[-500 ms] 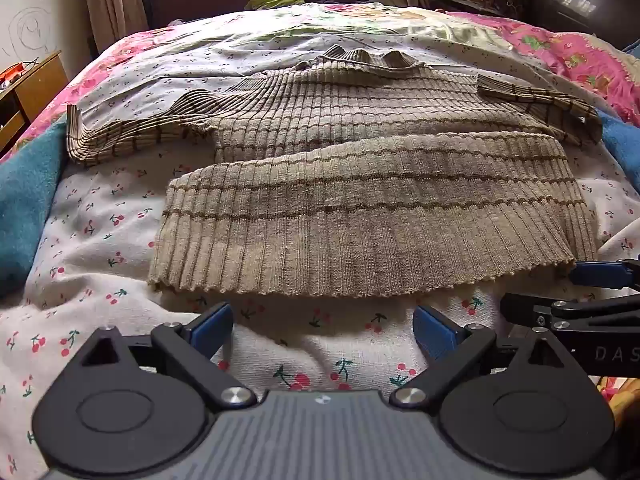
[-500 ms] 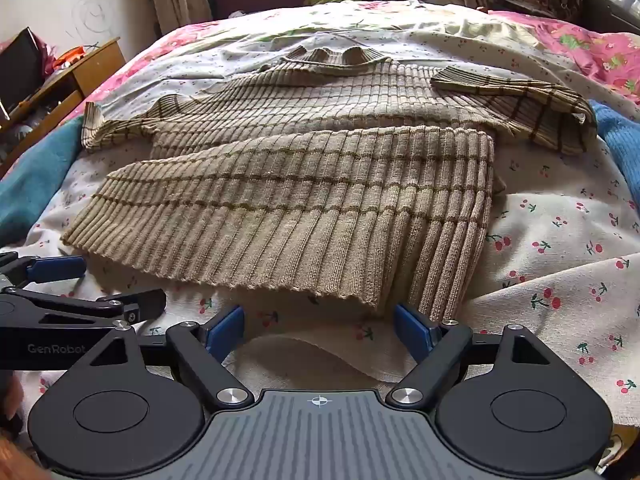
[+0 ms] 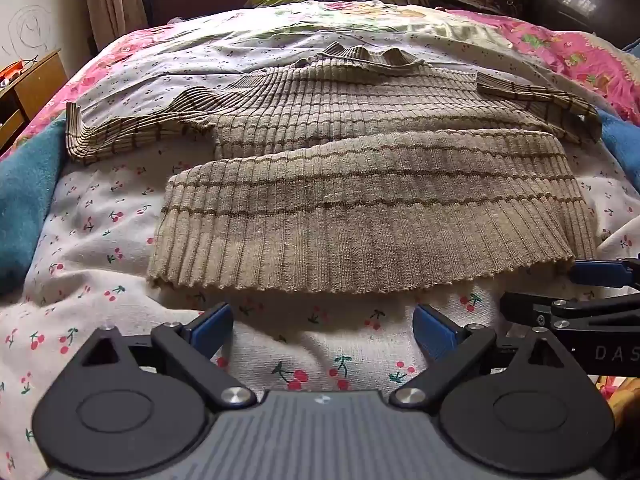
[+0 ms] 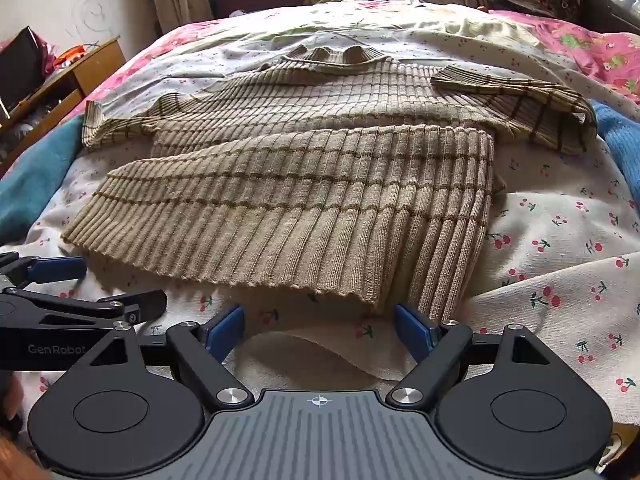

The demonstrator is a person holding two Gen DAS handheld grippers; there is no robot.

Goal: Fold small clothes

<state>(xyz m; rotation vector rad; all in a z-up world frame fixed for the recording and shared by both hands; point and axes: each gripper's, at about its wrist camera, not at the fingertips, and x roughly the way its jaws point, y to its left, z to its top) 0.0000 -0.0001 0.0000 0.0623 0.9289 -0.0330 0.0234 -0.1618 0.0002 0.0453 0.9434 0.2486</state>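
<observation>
From my left wrist view, my left tool (image 3: pixel 322 326) stands wide open and holds nothing; the beige ribbed sweater (image 3: pixel 360 216) lies at 12 o'clock on the cherry-print bed sheet (image 3: pixel 92 264), hem folded up. From my right wrist view, my right tool (image 4: pixel 319 326) is also open and empty, the hem just beyond it.

Soft daylight fills both views, brightest at twelve o'clock; the sweater (image 3: pixel 360 208) casts a faint shadow along its near hem; fisheye curvature bends the edges, corners vignette dark, focus stays sharp
</observation>
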